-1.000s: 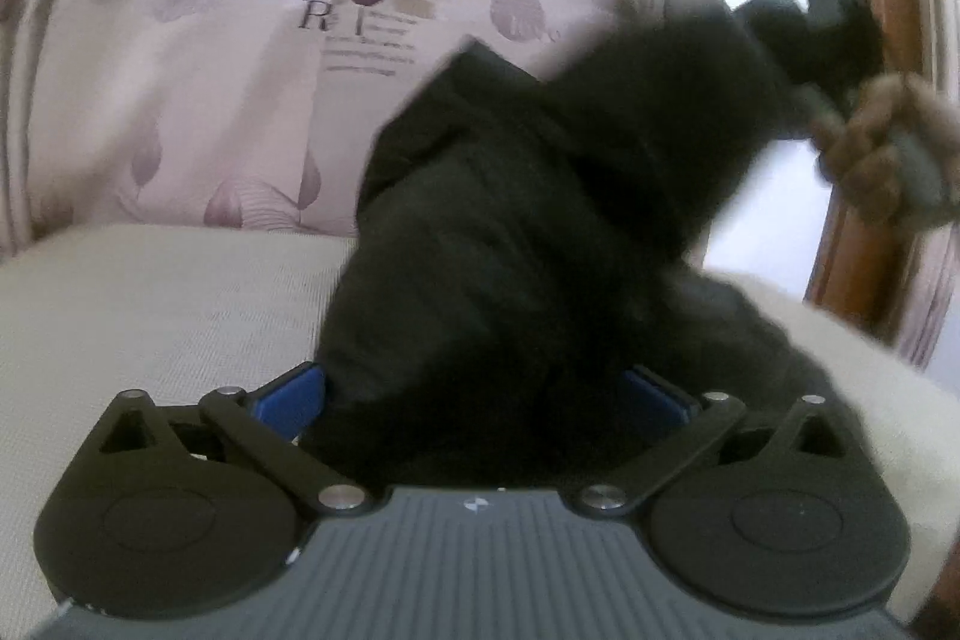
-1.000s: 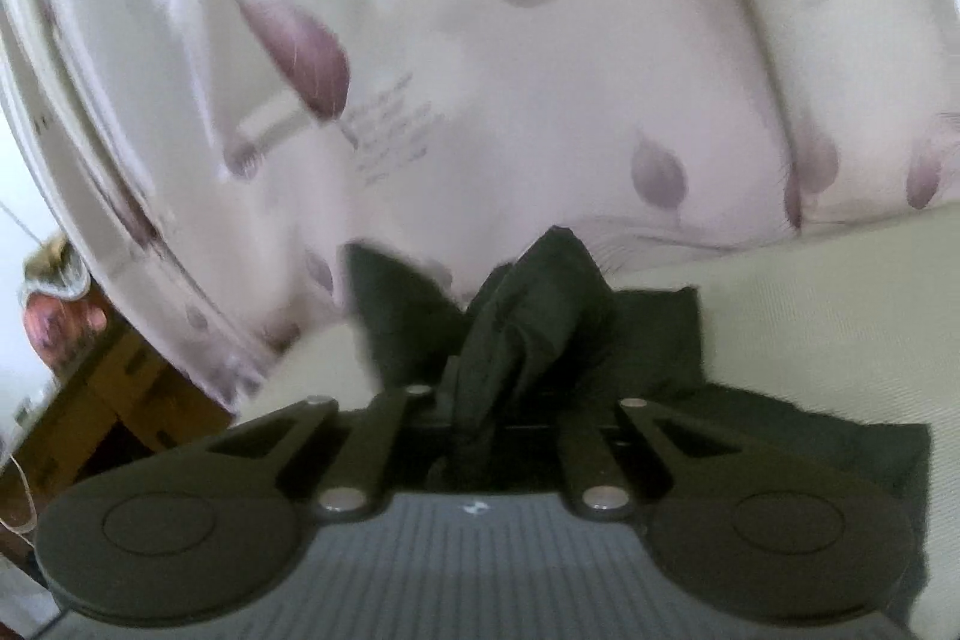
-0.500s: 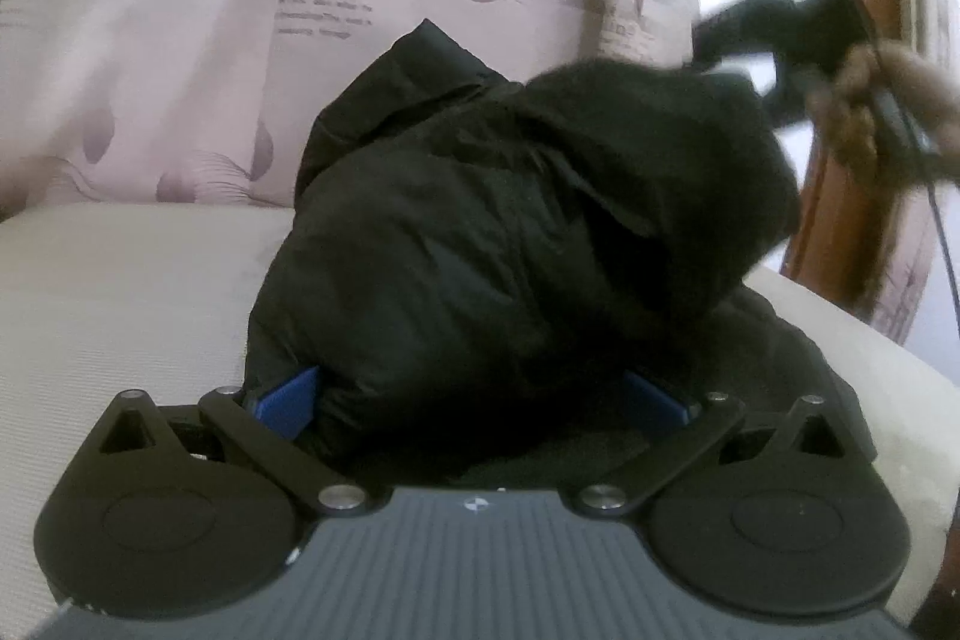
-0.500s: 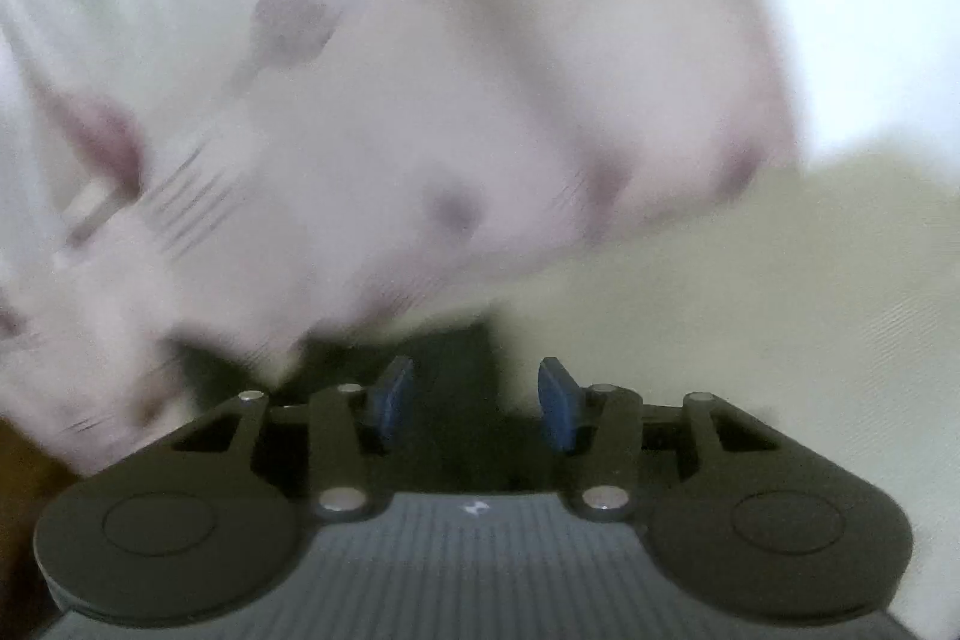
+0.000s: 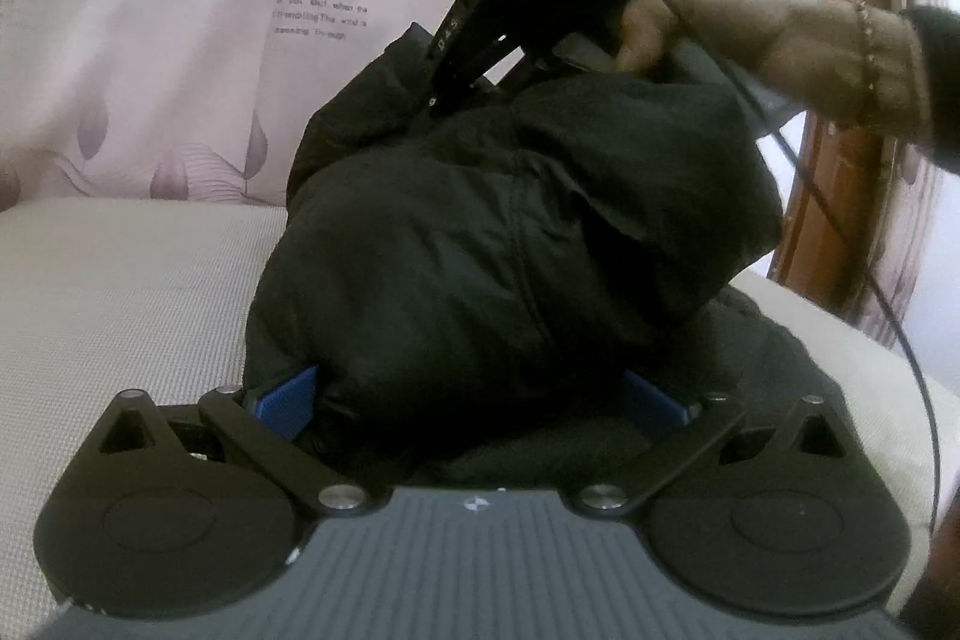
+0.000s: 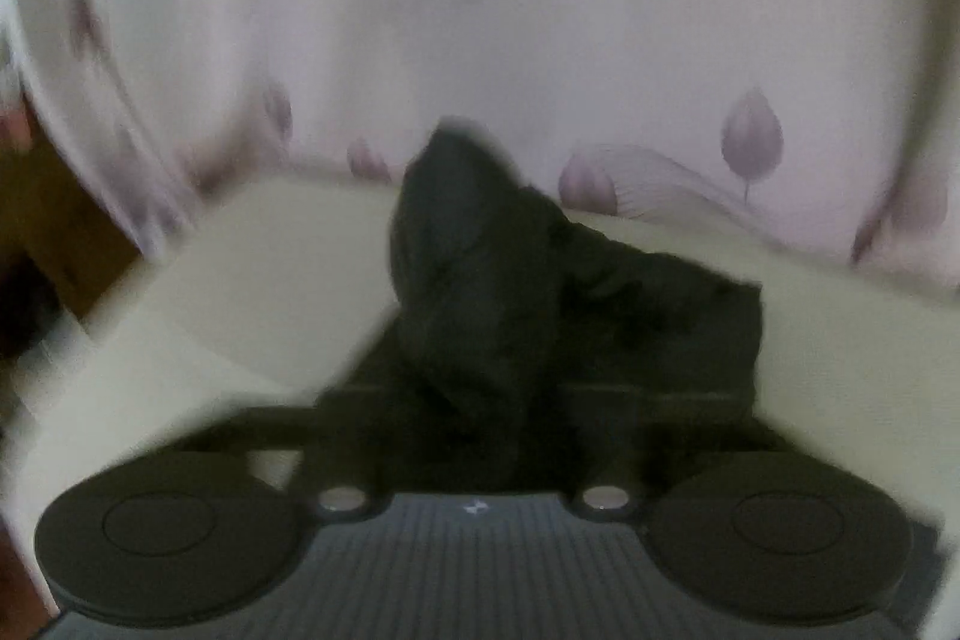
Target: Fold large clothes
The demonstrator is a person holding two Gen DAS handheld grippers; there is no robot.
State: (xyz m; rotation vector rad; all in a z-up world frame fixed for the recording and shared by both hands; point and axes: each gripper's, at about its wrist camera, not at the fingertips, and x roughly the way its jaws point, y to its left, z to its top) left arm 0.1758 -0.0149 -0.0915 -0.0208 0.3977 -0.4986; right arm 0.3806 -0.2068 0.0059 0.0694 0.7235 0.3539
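A bulky black jacket [image 5: 510,244] lies bunched on a beige cushioned surface [image 5: 120,292]. My left gripper [image 5: 468,400] has its blue pads [image 5: 285,397] spread wide, with a thick bundle of the jacket between them. In the left wrist view the right gripper [image 5: 447,91] reaches down onto the jacket's far top edge, held by a hand. In the blurred right wrist view a raised fold of the jacket [image 6: 480,280] stands in the right gripper [image 6: 474,430]; its fingers are hidden by dark cloth and blur.
A pale curtain with purple leaf prints and text [image 5: 240,40] hangs right behind the cushion. A wooden frame [image 5: 840,160] stands at the right, with a cable [image 5: 912,340] hanging from the right hand. The cushion's left edge drops off [image 6: 90,310].
The right gripper has swung back from the far right onto the jacket's far top edge; half a second ago its pads were open with no cloth raised between them. The left gripper has stayed put.
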